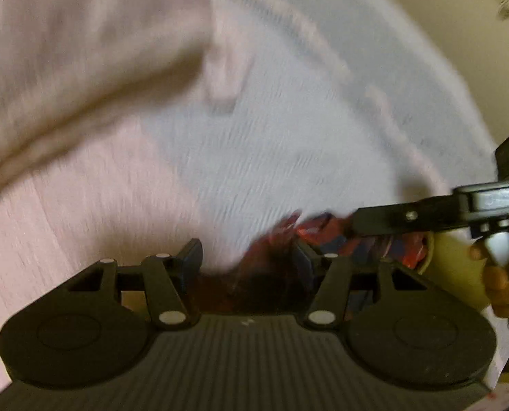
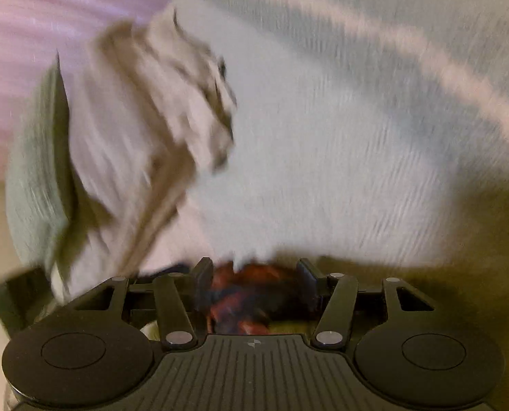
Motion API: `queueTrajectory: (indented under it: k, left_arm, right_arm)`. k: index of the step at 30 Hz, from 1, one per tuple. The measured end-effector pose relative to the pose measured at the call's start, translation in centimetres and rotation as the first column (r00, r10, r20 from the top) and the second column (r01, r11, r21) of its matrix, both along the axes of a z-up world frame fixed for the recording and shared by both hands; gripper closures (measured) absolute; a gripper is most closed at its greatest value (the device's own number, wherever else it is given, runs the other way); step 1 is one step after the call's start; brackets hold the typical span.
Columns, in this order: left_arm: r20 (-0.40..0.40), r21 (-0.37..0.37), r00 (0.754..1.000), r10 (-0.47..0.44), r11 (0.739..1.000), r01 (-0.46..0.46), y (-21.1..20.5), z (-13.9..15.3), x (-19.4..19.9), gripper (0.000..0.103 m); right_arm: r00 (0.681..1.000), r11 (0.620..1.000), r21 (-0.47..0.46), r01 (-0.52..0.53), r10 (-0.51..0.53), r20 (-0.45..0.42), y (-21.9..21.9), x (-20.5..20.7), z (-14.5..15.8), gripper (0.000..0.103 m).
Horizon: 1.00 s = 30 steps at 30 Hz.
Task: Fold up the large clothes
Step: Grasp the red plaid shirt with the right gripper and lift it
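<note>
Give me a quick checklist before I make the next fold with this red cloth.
1. The red patterned cloth sits between the fingers of the left tongs: ok.
2. Red cloth fills the gap of the right tongs: ok.
3. Pads really pinching it, either side: cannot tell.
4. Open white sheet ahead to lay it on: ok.
5. The crumpled beige garment is clear of the fold: cannot tell.
6. Views sharp enough to judge edges: not ok, both smeared.
</note>
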<state>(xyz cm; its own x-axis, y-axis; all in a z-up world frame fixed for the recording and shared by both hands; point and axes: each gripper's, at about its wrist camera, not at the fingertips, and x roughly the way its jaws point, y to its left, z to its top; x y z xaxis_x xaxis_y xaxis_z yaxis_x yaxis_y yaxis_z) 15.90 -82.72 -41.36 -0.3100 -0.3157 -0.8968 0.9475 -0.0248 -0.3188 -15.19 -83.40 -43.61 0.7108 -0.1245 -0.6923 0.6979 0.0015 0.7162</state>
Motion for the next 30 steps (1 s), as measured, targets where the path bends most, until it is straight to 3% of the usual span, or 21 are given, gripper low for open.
queueTrajectory:
  k: [2,5,6,7,8,10,12,14,15,16,18,19,20,22,23,26,27,29,30]
  left_arm:
    - [-0.039,0.013,0.999,0.029,1.0,-0.028,1.4,-1.2,0.4,0.049]
    - [-0.093,-0.019,0.995,0.044,0.999,-0.046,3.4,-1.4,1.0,0.059]
    - [-0.103,-0.039,0.994,0.025,0.999,-0.03,3.5,-1.4,0.9,0.071]
    - [-0.112,-0.061,0.994,0.009,0.998,-0.016,3.7,-1.3,0.8,0.084]
    - [-0.118,-0.094,0.993,-0.001,0.996,-0.01,3.9,-0.8,0.7,0.089]
    - [-0.128,-0.207,0.992,-0.024,0.978,-0.003,4.5,1.1,0.9,0.092]
    - [-0.086,-0.36,0.995,-0.051,0.933,0.017,5.3,3.4,1.3,0.092]
    - [-0.003,-0.461,0.999,-0.051,0.886,0.044,5.5,4.6,1.5,0.09]
    - [0.043,-0.469,0.999,-0.03,0.882,0.047,5.1,4.3,1.4,0.089]
    - [0.118,-0.456,0.993,0.027,0.889,0.03,4.7,3.5,1.4,0.089]
    - [0.185,-0.366,0.979,0.085,0.931,-0.012,4.0,1.9,2.3,0.088]
    - [0.141,-0.325,0.985,0.1,0.944,-0.05,4.1,1.3,3.4,0.087]
    - [0.077,-0.295,0.991,0.111,0.952,-0.084,4.2,1.0,4.3,0.084]
    - [-0.085,-0.194,0.99,0.116,0.972,-0.131,3.5,0.1,5.5,0.062]
    - [-0.123,-0.176,0.983,0.134,0.972,-0.155,2.8,-0.3,5.3,0.061]
    - [-0.185,-0.126,0.966,0.178,0.971,-0.203,0.5,-2.0,5.0,0.057]
    - [-0.168,-0.116,0.968,0.185,0.972,-0.205,-0.1,-2.7,4.3,0.058]
    - [-0.167,-0.091,0.971,0.171,0.978,-0.188,-0.9,-3.4,2.8,0.076]
    - [-0.172,-0.108,0.973,0.152,0.979,-0.172,-0.8,-3.2,2.4,0.091]
  right_arm:
    - [0.999,0.999,0.013,-0.035,0.034,0.028,1.0,-0.1,-1.0,0.054]
    - [0.992,0.994,-0.024,-0.104,0.105,0.074,2.6,-0.1,-1.6,0.071]
    - [0.988,0.991,-0.053,-0.122,0.127,0.083,3.0,-0.1,-1.5,0.083]
    - [0.985,0.985,-0.109,-0.13,0.141,0.099,3.6,-0.2,-1.0,0.086]
    - [0.983,0.973,-0.184,-0.14,0.16,0.095,4.1,-0.5,-0.1,0.087]
    - [0.974,0.896,-0.4,-0.194,0.225,0.032,5.8,-0.3,2.8,0.088]
    - [0.973,0.759,-0.617,-0.207,0.226,-0.048,7.3,-0.2,6.1,0.088]
    - [0.97,0.631,-0.739,-0.237,0.199,-0.141,8.0,0.3,7.5,0.088]
    - [0.963,0.597,-0.755,-0.271,0.176,-0.206,7.8,0.9,7.4,0.086]
    - [0.945,0.611,-0.724,-0.321,0.155,-0.289,7.0,1.8,6.4,0.08]
    - [0.906,0.755,-0.56,-0.341,0.106,-0.409,4.6,2.4,3.8,0.078]
    - [0.897,0.828,-0.474,-0.301,0.076,-0.435,3.7,1.8,2.9,0.076]
    - [0.924,0.87,-0.435,-0.23,0.056,-0.377,3.3,0.5,2.6,0.074]
    - [0.994,0.916,-0.395,-0.07,0.028,-0.109,2.9,-2.3,2.7,0.063]
    - [1.0,0.94,-0.34,-0.008,-0.003,-0.031,2.3,-3.0,2.5,0.062]
    - [0.995,0.99,-0.113,0.084,-0.078,0.059,-0.2,-3.6,1.0,0.062]
    - [0.995,0.995,-0.056,0.085,-0.081,0.064,-0.6,-3.3,0.1,0.062]
    - [0.992,0.994,-0.027,0.11,-0.108,0.072,-1.1,-3.1,-0.9,0.063]
    - [0.989,0.993,-0.028,0.114,-0.111,0.094,-0.8,-3.3,-1.1,0.085]
